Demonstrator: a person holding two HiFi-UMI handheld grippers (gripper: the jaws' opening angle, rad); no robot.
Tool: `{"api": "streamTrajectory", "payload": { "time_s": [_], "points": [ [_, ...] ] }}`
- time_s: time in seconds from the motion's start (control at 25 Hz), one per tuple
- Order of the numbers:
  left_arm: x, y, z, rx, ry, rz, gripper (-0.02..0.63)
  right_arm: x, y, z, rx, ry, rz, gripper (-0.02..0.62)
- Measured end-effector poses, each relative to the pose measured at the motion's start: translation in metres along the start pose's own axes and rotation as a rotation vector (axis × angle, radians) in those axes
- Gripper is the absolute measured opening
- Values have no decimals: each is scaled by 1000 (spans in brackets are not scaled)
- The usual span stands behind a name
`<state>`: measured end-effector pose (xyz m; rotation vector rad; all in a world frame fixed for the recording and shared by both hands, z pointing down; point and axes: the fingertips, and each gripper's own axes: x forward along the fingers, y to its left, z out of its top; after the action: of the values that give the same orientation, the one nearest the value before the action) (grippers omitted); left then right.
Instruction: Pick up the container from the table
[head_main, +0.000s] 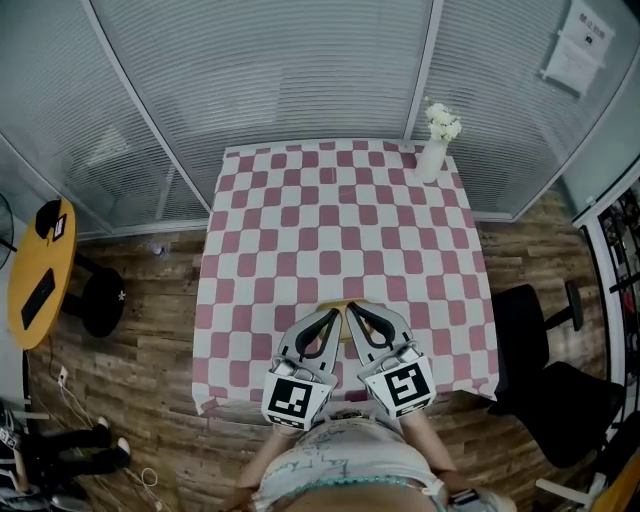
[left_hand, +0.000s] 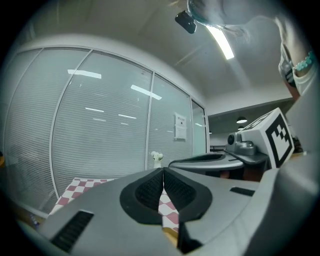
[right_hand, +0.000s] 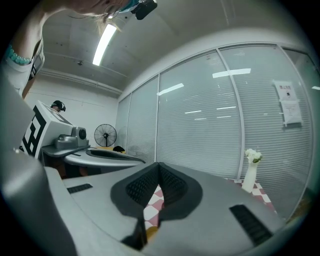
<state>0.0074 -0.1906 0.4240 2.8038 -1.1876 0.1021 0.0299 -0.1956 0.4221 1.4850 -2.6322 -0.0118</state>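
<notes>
The left gripper (head_main: 334, 313) and right gripper (head_main: 351, 308) are alike: pale grey shells tapering to a point, each with black ribbed pads (left_hand: 150, 189) set in a black teardrop-shaped surround, dark slots (left_hand: 73, 229) in the shell, and at the back a white cube (head_main: 297, 397) printed with black square markers. A small grey housing (left_hand: 243, 145) with a round lens sits by the right gripper's cube. The person wears a pale top (head_main: 340, 460) with faint print, a teal bead bracelet (left_hand: 303, 62), and a dark camera (left_hand: 185, 21) on the head.
</notes>
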Motion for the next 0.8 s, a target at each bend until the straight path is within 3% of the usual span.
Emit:
{"api": "streamTrajectory", "payload": {
  "time_s": [0.4,0.8],
  "points": [
    [-7,8,7,1,-11,62,15,-1,-6,-11,-14,45,-5,-6],
    [-10,9,1,-3,-6,55,15,5,-19,-40,-42,92,-11,-6]
  ]
}}
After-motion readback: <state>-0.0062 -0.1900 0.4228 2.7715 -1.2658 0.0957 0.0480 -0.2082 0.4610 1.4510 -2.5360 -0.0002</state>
